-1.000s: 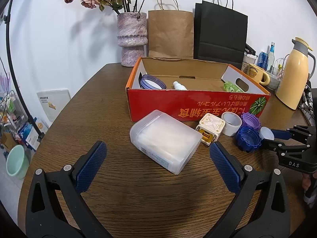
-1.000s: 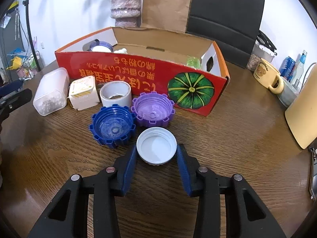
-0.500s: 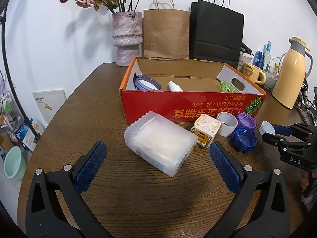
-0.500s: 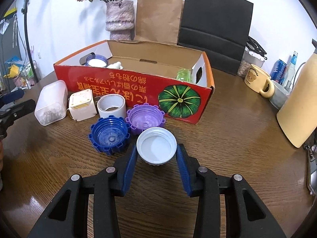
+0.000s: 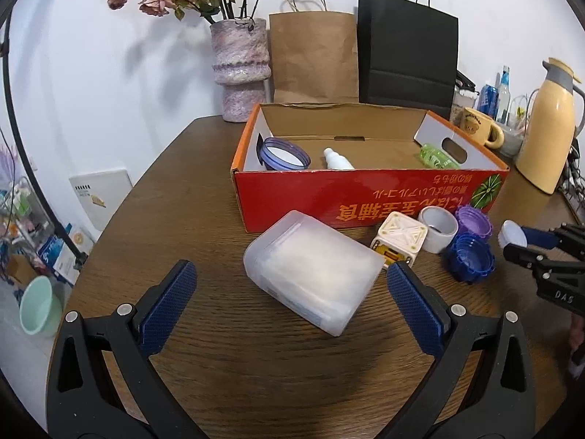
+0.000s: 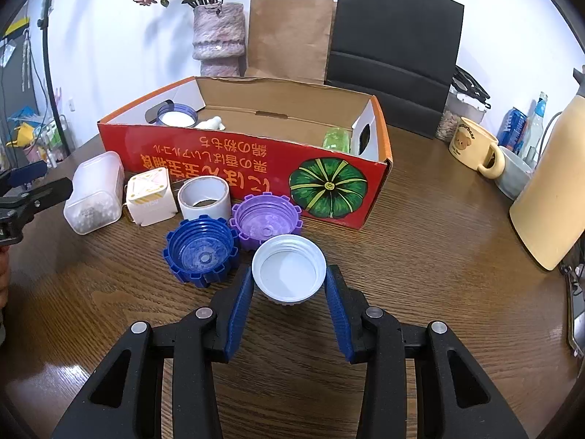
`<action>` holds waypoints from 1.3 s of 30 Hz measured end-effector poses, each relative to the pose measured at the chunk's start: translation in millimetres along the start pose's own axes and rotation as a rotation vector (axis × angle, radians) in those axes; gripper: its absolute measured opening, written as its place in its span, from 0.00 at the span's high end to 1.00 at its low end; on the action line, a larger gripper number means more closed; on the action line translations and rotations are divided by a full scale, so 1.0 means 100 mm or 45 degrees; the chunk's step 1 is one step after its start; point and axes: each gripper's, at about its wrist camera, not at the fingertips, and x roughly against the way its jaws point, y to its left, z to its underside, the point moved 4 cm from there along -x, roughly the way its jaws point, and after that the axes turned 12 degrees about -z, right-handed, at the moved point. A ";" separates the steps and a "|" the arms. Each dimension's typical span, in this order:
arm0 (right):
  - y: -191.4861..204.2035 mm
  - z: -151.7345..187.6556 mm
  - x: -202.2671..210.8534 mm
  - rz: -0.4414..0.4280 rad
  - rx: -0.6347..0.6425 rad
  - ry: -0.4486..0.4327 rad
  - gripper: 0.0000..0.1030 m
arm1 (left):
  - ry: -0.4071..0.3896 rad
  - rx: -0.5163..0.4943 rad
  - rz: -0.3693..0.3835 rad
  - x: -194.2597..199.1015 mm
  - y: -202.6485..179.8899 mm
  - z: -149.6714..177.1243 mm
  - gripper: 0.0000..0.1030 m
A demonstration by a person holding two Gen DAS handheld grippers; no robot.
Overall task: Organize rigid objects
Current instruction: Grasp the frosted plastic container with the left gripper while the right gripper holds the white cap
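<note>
Two views cover the scene. From the left wrist, the left gripper [image 5: 289,285] hangs with its jaws spread wide and nothing between them, aimed at a frosted plastic tub [image 5: 310,270] lying on the wooden surface [image 5: 190,190] in front of the red cardboard box [image 5: 369,197]. Beside the tub sit a small cream cube [image 5: 400,239], a roll of tape [image 5: 437,228], a purple cap [image 5: 473,219] and a blue cap [image 5: 470,258]. At the far right the right gripper [image 5: 519,239] carries a white lid [image 5: 512,233].

From the right wrist, the right gripper's jaws stand narrow, pads pressed on opposite sides of the white lid [image 6: 289,269], open side up, seemingly raised just clear of the surface, beside the blue cap [image 6: 201,252] and purple cap [image 6: 265,219]. The box [image 6: 234,153] already holds a jar, a small white bottle and something green.

The lid looks light, stiff and smooth, so a grip across its ribbed rim suits it, though too little squeeze might let it slip. The tub is wider and probably heavier; its short sides seem the best hold.
</note>
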 end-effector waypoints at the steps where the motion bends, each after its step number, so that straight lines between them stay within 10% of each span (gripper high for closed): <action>1: 0.00 0.00 0.00 0.000 -0.002 0.000 0.57 | 0.004 -0.012 0.011 -0.02 0.00 0.00 0.00; 18: -0.05 0.00 -0.01 -0.001 -0.038 0.001 0.57 | 0.079 -0.264 0.227 -0.34 -0.10 -0.01 0.00; 39: -0.09 -0.02 -0.08 0.003 -0.068 0.013 0.57 | 0.192 -0.230 0.310 -0.60 -0.18 -0.07 0.00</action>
